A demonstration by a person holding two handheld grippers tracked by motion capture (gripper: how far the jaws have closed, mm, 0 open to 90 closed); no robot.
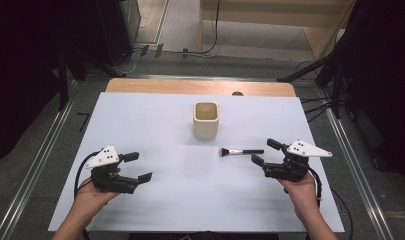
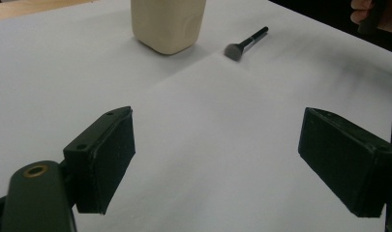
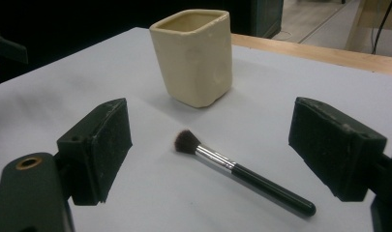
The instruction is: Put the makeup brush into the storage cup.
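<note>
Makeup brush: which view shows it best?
The right gripper view: the makeup brush lies close between that gripper's open jaws, with bristles, silver ferrule and black handle all distinct. The high view shows it small, flat on the table near the cup. The left gripper view shows it far off and blurred.

A desk (image 1: 140, 125) was seen, covered by a white sheet, with a strip of bare wood left showing along its far edge. Two things were laid directly on it. A cream, square-sided cup (image 1: 206, 120) was stood upright near the middle of the far half, its mouth open upward. A small makeup brush (image 1: 240, 151) was laid flat just in front of the cup and a little to the right, apart from it, its dark bristles turned left and its black handle pointed right.
</note>
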